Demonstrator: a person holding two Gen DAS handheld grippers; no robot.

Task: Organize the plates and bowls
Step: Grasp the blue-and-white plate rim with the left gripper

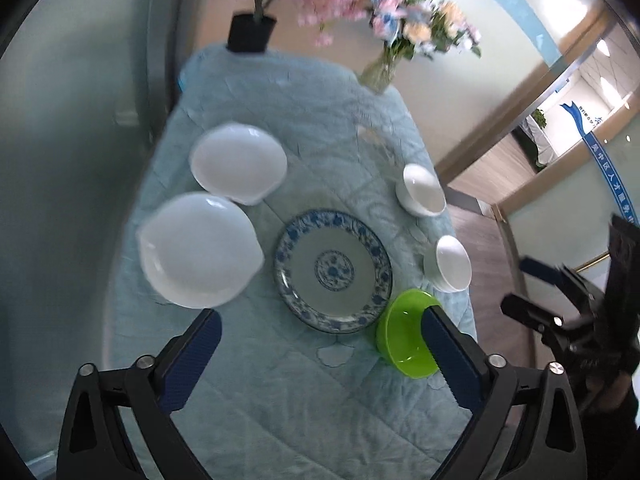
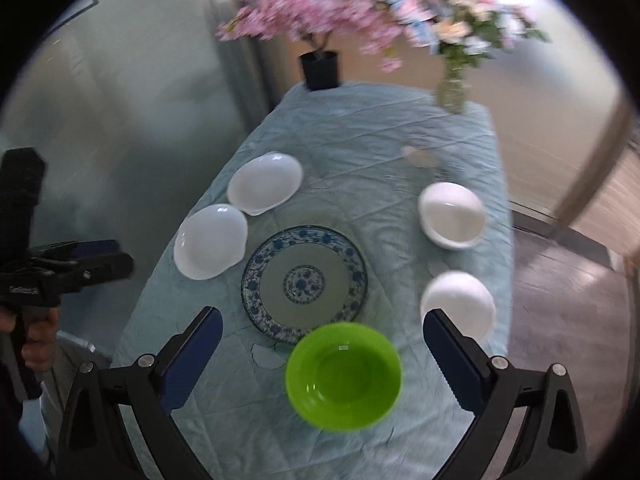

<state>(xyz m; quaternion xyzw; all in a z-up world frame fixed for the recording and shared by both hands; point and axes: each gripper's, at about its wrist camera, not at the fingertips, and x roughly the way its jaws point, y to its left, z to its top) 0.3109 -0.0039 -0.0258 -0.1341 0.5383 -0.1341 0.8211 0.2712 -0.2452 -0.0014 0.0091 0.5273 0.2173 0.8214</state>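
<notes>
The round blue-and-white patterned porcelain plate (image 2: 304, 282) lay in the middle of the table covered with a pale blue quilted cloth (image 2: 360, 128), and everything else is placed from it. To its left stood two wide white shallow dishes, the nearer one (image 2: 211, 241) just beside the plate's rim and the farther one (image 2: 265, 183) behind it (the two almost touched each other). To the right of the plate, well apart from it, were two small white footed bowls, one farther (image 2: 453, 215) and one nearer (image 2: 458, 304). The bright green plastic bowl (image 2: 343, 376) sat upright at the plate's near right edge, very close to it. Beyond the plate, at the far end, stood a black pot with pink blossoms (image 2: 320, 69) and a glass vase of mixed flowers (image 2: 452, 88).

The left gripper (image 1: 320, 354) hovered above the near cloth, fingers spread wide and holding nothing. The right gripper (image 2: 320, 354) was equally wide apart and empty, with the green bowl below, between its fingers.
</notes>
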